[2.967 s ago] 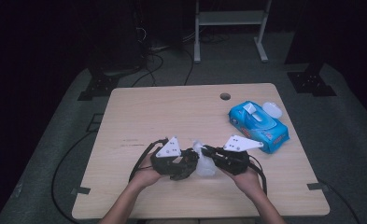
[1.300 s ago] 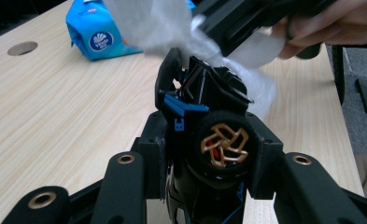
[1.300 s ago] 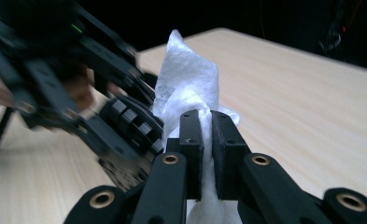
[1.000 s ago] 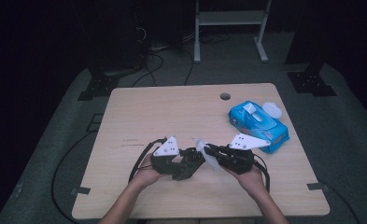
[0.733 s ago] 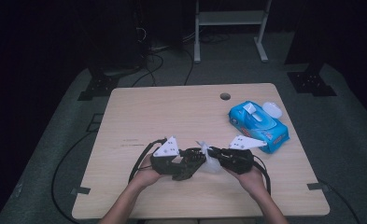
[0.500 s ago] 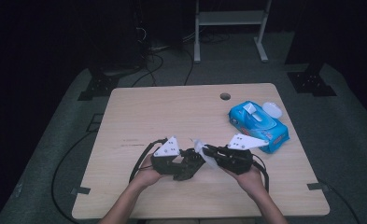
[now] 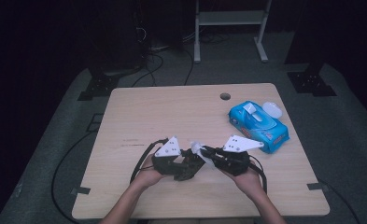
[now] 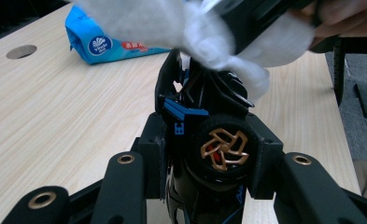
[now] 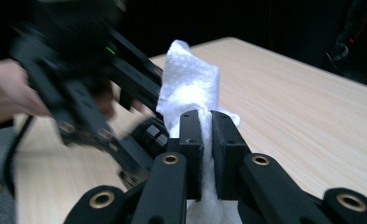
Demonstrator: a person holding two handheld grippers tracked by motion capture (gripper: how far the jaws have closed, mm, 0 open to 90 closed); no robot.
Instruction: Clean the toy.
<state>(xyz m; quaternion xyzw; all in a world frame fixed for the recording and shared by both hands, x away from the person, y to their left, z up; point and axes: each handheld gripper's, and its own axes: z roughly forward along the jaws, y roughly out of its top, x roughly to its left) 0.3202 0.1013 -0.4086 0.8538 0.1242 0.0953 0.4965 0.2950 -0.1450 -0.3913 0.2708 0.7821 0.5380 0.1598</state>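
1. High view: A flat table of pale wood, with a small round hole near its far edge, stands on grey floor in a dark room. The left gripper and the right gripper meet near the front middle of the table, each in 1 hand. Between them sit a small black toy car and a soft white wipe. A shiny blue pack of wipes lies well apart, toward the far right corner, with a white wipe sticking up from its top and its round white lid flipped open beside it.

2. Left gripper view: The left gripper has its 2 black jaws closed on the toy car, 1 on each side. The car is hard black plastic with blue bits, and its wheel is round with a gold, fan-shaped middle. The crumpled, fluffy wipe rests on the top of the car. The blue pack lies behind on the wood.

3. Right gripper view: The right gripper has its jaws nearly together, pinching the wipe. The wipe is bumpy like paper towel and stands up in a fold. The other gripper looks blurry at the left.
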